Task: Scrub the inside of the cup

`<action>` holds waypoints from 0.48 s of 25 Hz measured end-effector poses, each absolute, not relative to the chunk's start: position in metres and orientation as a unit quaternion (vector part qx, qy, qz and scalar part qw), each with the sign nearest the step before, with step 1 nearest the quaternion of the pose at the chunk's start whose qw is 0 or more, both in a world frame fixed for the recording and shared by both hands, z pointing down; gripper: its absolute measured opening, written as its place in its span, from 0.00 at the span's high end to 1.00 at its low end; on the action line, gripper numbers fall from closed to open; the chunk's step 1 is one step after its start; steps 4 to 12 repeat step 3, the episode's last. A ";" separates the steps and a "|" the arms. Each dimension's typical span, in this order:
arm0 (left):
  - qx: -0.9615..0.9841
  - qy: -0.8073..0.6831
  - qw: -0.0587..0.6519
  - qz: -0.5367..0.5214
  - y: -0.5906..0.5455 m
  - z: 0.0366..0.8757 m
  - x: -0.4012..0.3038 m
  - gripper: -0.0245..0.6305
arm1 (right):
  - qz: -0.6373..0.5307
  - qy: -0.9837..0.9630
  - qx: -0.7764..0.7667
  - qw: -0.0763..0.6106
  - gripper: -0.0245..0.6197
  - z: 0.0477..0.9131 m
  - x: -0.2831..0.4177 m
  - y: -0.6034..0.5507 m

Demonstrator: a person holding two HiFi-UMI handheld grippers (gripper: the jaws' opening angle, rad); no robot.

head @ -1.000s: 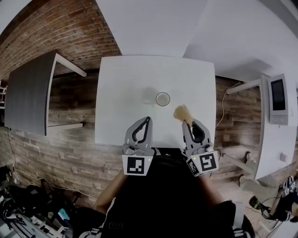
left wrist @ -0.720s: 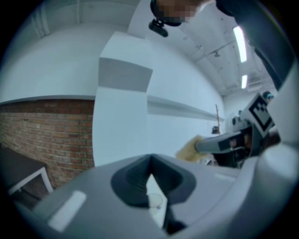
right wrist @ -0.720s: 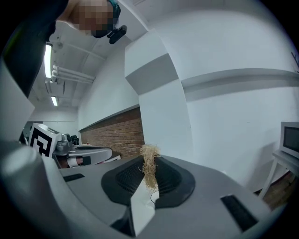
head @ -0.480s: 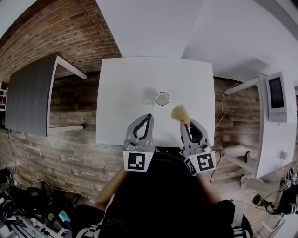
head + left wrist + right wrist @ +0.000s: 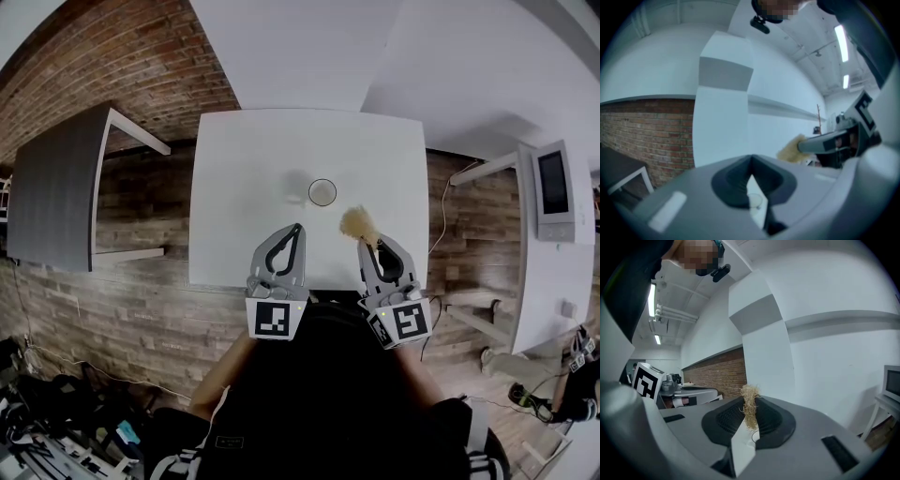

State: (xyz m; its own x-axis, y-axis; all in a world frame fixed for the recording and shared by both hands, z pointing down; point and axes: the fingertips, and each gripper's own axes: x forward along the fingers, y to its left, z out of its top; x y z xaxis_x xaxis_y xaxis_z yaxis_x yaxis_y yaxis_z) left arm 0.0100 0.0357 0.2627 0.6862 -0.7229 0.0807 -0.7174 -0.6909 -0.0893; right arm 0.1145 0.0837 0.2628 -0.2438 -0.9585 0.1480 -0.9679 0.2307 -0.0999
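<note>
A small clear cup (image 5: 322, 192) stands upright near the middle of the white table (image 5: 244, 159). My right gripper (image 5: 364, 242) is shut on a tan fibre scrubber (image 5: 355, 222), whose tuft sticks out past the fingertips, short of the cup and to its right. In the right gripper view the scrubber (image 5: 750, 408) is pinched between the closed jaws. My left gripper (image 5: 298, 228) is shut with nothing in it, near the table's front edge, left of the cup. Its own view shows the cup (image 5: 754, 201) small through the gap below the closed jaws, and the scrubber (image 5: 791, 151) off to the right.
A dark grey table (image 5: 56, 187) stands to the left. A white stand with a screen (image 5: 553, 187) is at the right. The floor (image 5: 141, 309) has a brick-like pattern. Cables and gear (image 5: 56, 422) lie at the lower left.
Both grippers and the scrubber keep about the same places relative to the cup. The whole head view has shifted slightly up and left.
</note>
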 end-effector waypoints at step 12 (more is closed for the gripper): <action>-0.918 0.391 0.020 -0.055 0.037 0.264 0.012 0.96 | 0.083 -0.784 0.615 0.029 0.89 0.262 0.117 0.085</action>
